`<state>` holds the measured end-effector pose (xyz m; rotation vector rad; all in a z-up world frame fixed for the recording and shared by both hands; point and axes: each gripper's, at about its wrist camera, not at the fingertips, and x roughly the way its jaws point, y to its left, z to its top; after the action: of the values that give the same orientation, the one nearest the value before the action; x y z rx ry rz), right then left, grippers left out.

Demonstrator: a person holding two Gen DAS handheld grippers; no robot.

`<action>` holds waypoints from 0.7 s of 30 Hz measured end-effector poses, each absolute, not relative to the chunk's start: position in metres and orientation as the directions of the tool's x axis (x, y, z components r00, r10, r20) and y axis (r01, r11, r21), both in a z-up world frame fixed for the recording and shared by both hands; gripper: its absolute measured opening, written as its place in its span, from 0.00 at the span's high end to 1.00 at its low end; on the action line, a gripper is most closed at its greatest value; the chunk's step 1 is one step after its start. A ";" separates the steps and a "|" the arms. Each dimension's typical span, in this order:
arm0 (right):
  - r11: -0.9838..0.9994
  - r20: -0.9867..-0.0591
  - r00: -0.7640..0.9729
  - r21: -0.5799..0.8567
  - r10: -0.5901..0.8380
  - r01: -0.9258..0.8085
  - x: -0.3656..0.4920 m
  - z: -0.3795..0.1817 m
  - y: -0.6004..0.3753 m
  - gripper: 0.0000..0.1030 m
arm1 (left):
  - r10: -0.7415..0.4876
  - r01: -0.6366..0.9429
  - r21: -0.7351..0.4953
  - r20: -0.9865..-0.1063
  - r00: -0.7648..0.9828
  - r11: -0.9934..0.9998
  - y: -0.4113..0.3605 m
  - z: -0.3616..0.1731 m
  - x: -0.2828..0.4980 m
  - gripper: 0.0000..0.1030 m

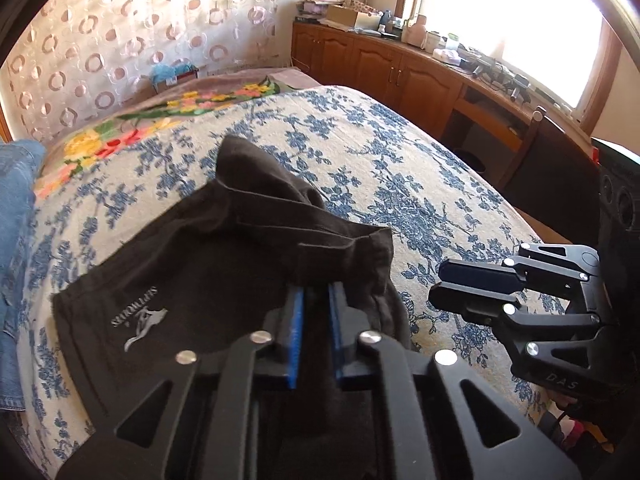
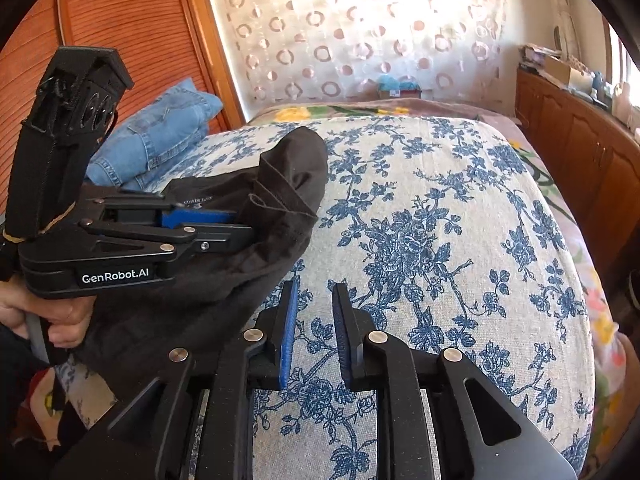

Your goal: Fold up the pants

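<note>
Black pants (image 1: 208, 264) with a pale kangaroo logo lie rumpled on the blue-flowered bedspread (image 1: 400, 184). My left gripper (image 1: 316, 292) is shut on a fold of their near edge, and the dark cloth fills the narrow gap between its blue pads. The right wrist view shows that same left gripper (image 2: 240, 224) from the side, biting into the bunched pants (image 2: 288, 168). My right gripper (image 2: 316, 292) hovers over bare bedspread just right of the pants, its jaws a little apart with nothing between them. The left wrist view shows the right gripper (image 1: 438, 283) at the right.
Folded blue jeans (image 2: 160, 140) rest at the bed's far left. A flowered blanket (image 1: 120, 136) covers the far end. Wooden cabinets (image 1: 380, 64) with a cluttered top run along the right wall under a window. A hand (image 2: 60, 316) holds the left gripper's handle.
</note>
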<state>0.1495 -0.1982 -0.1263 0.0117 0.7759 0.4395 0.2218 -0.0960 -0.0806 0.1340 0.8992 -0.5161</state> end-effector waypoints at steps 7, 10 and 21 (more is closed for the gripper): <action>0.911 -0.674 0.630 0.172 0.387 -0.375 0.148 -0.127 -0.201 0.85 | -0.331 0.434 -0.046 -0.720 0.609 0.900 -0.074 -0.058 0.214 0.99; 0.911 -0.674 0.631 0.169 0.385 -0.375 0.148 -0.127 -0.199 0.85 | -0.327 0.415 -0.052 -0.706 0.628 0.909 -0.060 -0.050 0.215 1.00; 0.913 -0.670 0.636 0.166 0.382 -0.373 0.147 -0.127 -0.200 0.85 | -0.369 0.448 -0.111 -0.754 0.543 0.887 -0.077 -0.072 0.233 0.62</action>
<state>0.1467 -0.1998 -0.1275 0.0125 0.7685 0.4317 0.2328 -0.0774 -0.0721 0.0989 0.8709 -0.4853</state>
